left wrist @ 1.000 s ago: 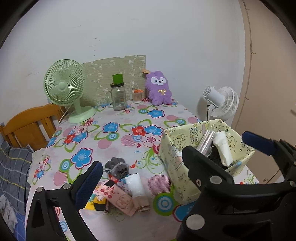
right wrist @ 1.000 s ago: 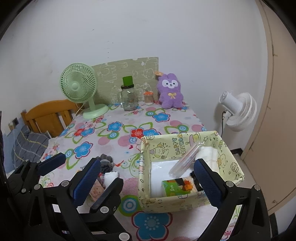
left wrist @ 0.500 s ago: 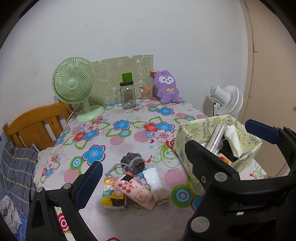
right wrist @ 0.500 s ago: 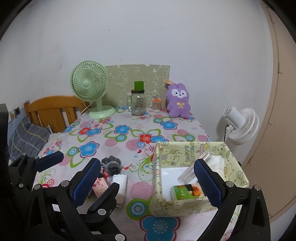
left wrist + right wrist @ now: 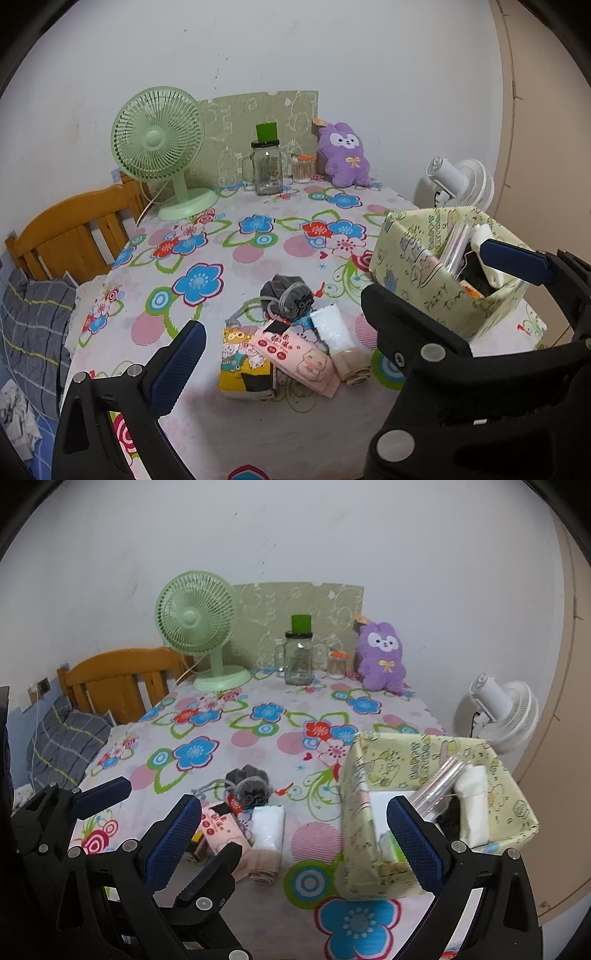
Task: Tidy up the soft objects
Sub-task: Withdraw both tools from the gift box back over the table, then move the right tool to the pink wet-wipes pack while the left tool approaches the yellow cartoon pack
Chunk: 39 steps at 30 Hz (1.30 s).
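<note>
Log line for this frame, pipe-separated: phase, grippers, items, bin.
phase: approach | left gripper: open, empty | right gripper: open, empty | soft items: on tablecloth | fabric bin: part-filled

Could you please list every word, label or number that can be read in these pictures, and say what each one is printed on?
None can be read with certainty.
Yellow-green fabric box: rows of capital letters printed on its walls, too distorted to read.
Pink packet: printed characters and round red marks, too small to read.
Yellow cartoon packet: pictures only; any text is blurred.
Glass jar: a small mark on the front, unreadable.
</note>
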Each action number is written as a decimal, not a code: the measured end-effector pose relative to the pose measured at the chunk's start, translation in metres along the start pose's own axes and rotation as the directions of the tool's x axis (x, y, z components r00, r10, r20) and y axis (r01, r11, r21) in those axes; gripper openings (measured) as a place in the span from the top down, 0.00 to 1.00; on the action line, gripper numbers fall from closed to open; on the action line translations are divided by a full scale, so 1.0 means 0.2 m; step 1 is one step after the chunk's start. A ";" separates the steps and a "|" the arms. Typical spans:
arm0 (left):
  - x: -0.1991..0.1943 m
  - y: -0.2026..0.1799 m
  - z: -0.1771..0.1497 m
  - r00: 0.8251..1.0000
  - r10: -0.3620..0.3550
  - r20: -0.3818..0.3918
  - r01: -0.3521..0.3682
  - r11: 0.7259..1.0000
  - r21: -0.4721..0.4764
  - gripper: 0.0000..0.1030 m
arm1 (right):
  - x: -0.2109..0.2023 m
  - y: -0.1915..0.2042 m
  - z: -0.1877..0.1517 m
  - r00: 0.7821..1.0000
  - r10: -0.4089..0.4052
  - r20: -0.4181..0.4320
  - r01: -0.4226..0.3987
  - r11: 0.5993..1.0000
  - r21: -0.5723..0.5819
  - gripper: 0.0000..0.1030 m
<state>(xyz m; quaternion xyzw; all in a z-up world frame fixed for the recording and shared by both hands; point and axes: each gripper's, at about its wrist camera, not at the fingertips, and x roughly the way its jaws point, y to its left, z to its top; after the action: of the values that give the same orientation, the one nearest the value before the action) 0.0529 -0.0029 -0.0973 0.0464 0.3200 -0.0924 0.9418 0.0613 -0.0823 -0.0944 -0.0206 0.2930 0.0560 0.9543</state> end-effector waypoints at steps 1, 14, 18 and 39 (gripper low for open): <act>0.01 0.01 -0.01 1.000 0.002 -0.003 -0.002 1.000 -0.001 0.02 | 0.01 0.01 -0.01 1.000 -0.001 -0.005 0.001 1.000 0.000 0.04; 0.11 0.15 -0.10 0.998 0.025 -0.058 -0.028 0.998 -0.048 0.07 | 0.19 0.09 -0.07 0.995 0.030 -0.095 -0.028 1.000 0.013 0.15; 0.14 0.19 -0.12 0.997 0.027 -0.076 -0.032 0.997 -0.063 0.07 | 0.24 0.10 -0.09 0.992 0.032 -0.119 -0.030 0.999 0.017 0.17; 0.38 0.30 -0.21 0.982 0.016 -0.190 -0.035 0.995 -0.097 0.23 | 0.49 0.19 -0.14 0.969 0.067 -0.239 -0.070 0.998 -0.001 0.20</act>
<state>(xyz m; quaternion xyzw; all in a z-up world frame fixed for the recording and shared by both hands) 0.0996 0.0501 -0.1762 0.0119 0.4115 -0.0594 0.9094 0.1213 -0.0375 -0.1734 -0.0216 0.4060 0.0874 0.9094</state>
